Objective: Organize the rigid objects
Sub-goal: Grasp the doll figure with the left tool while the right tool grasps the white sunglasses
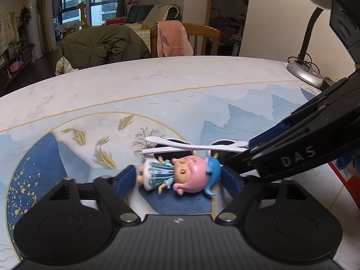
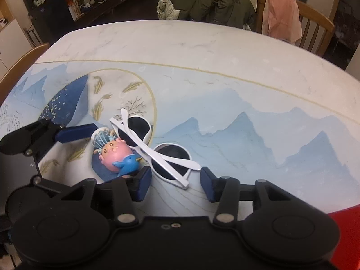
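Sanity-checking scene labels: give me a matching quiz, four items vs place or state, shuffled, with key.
Column 1:
1. doll
2. sunglasses
3. lamp
4. left gripper

Column 2:
A. folded, white arms crossed, lying past the doll
B. standing at the table's far right edge
C. open, one finger on each side of the doll
D. lying on its back, pink hair, blue bird at its head

Pairs: 1-D, 2-A, 3-B, 4-C
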A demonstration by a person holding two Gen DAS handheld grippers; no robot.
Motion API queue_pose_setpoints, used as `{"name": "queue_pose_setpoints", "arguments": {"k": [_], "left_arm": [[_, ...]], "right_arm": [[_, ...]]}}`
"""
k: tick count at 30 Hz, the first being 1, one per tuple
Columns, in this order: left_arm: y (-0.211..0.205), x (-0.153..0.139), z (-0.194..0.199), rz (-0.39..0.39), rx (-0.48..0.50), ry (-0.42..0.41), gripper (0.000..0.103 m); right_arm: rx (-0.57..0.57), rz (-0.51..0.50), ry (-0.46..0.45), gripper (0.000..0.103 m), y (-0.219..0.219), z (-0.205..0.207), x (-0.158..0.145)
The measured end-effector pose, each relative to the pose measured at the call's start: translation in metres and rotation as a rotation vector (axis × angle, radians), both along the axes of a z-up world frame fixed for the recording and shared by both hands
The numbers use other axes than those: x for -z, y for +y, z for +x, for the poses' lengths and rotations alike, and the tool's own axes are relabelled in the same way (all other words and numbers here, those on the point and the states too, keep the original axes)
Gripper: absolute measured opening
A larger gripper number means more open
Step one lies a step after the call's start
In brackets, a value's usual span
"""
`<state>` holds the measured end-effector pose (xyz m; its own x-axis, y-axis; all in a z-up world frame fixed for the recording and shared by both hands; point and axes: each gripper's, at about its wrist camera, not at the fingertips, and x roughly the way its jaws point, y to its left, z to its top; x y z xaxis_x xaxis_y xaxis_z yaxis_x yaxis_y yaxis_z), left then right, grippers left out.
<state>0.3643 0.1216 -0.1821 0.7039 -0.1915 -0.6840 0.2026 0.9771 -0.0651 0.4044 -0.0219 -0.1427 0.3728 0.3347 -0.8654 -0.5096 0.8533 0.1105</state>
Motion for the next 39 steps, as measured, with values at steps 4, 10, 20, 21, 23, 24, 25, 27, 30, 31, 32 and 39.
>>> {"name": "queue_pose_setpoints", "arguments": {"k": [4, 10, 20, 21, 23, 24, 25, 27, 30, 31, 32, 39], "left_arm": [[0.003, 0.000, 0.001, -0.014, 0.000, 0.002, 0.078], [0.005, -0.001, -0.001, -0.030, 0.006, 0.007, 0.078], [0.010, -0.006, -0.010, -0.063, 0.001, 0.043, 0.077], [0.010, -0.008, -0.012, -0.068, 0.001, 0.048, 0.077], [0.012, -0.011, -0.017, -0.072, -0.003, 0.059, 0.077], [0.012, -0.012, -0.020, -0.074, -0.003, 0.062, 0.077], [0.012, -0.014, -0.024, -0.075, -0.002, 0.063, 0.077], [0.012, -0.019, -0.030, -0.081, 0.004, 0.074, 0.077], [0.011, -0.025, -0.041, -0.085, 0.015, 0.090, 0.077], [0.010, -0.027, -0.045, -0.083, 0.018, 0.094, 0.077], [0.009, -0.030, -0.049, -0.086, 0.019, 0.098, 0.077], [0.002, -0.052, -0.077, -0.109, 0.048, 0.095, 0.077]], "right_arm": [[0.012, 0.017, -0.004, 0.036, 0.000, 0.000, 0.001], [0.017, 0.011, -0.016, 0.019, 0.000, -0.003, 0.001], [0.112, 0.034, -0.039, 0.005, -0.008, -0.030, -0.009], [0.124, 0.038, -0.038, 0.005, -0.009, -0.034, -0.011], [0.152, 0.044, -0.035, 0.005, -0.012, -0.041, -0.013], [0.167, 0.050, -0.034, 0.005, -0.014, -0.046, -0.014], [0.182, 0.059, -0.035, 0.005, -0.016, -0.051, -0.016], [0.212, 0.080, -0.033, 0.005, -0.021, -0.060, -0.020], [0.240, 0.103, -0.031, 0.004, -0.027, -0.075, -0.026], [0.250, 0.117, -0.027, 0.004, -0.029, -0.080, -0.029], [0.259, 0.128, -0.025, 0.004, -0.032, -0.085, -0.032], [0.289, 0.151, -0.054, 0.004, -0.044, -0.118, -0.056]]}}
